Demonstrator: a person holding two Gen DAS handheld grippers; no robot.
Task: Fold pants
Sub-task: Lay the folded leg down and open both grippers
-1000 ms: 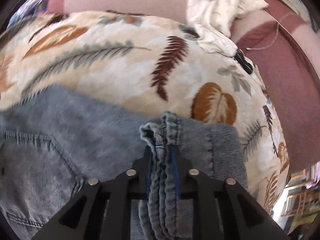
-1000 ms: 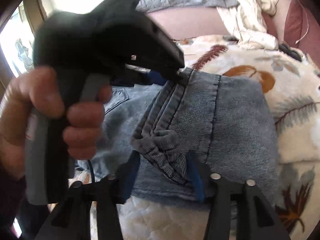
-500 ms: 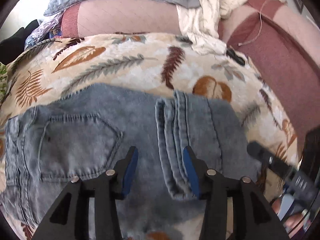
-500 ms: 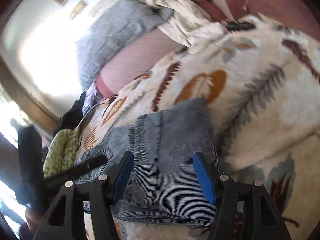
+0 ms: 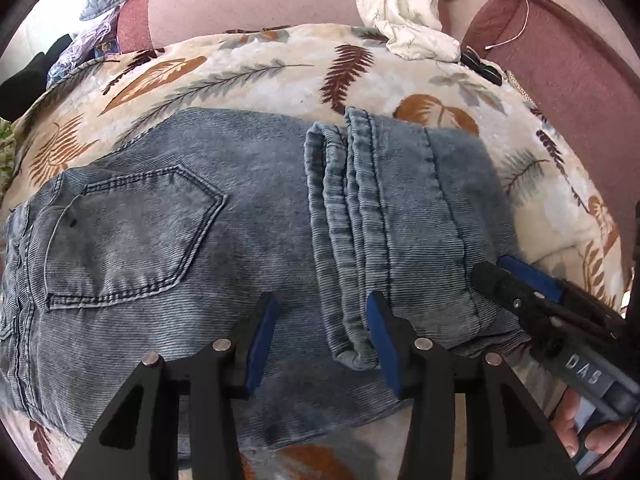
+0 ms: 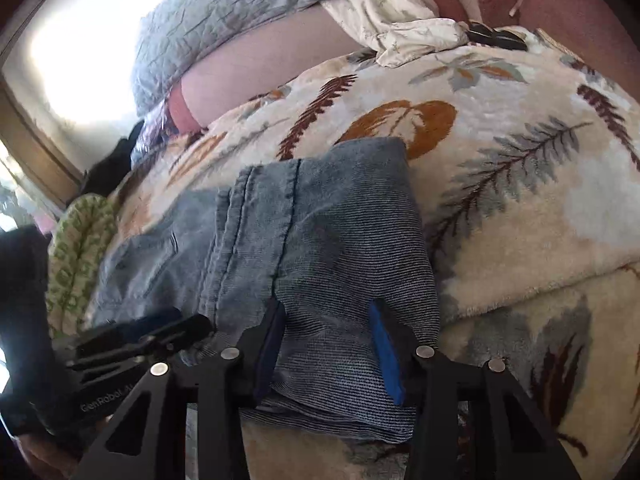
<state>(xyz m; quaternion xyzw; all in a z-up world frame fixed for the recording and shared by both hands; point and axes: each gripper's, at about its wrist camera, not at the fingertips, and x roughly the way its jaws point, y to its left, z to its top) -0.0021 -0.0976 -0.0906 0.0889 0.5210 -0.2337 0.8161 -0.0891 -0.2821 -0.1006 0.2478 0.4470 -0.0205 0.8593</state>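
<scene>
Light blue jeans [image 5: 200, 248] lie folded on a leaf-print blanket [image 5: 248, 76]. The leg hems [image 5: 352, 216] lie across the seat, right of the back pocket [image 5: 128, 236]. My left gripper [image 5: 320, 340] is open and empty, just above the jeans beside the hems. My right gripper [image 6: 328, 348] is open and empty over the folded right end of the jeans [image 6: 320, 232]. The right gripper also shows at the right edge of the left wrist view [image 5: 532, 292]; the left one shows at the lower left of the right wrist view [image 6: 140, 340].
The blanket covers a pink-red sofa [image 5: 580, 92]. A white cloth [image 5: 404, 12] and a grey-blue quilt [image 6: 224, 20] lie on the backrest. A small black object [image 5: 480, 66] lies by the white cloth. A green patterned cushion [image 6: 76, 240] lies at the left.
Both grippers let go of the leg hems and opened. The hems now rest flat on the seat of the jeans. Both grippers drew back toward the near edge.
</scene>
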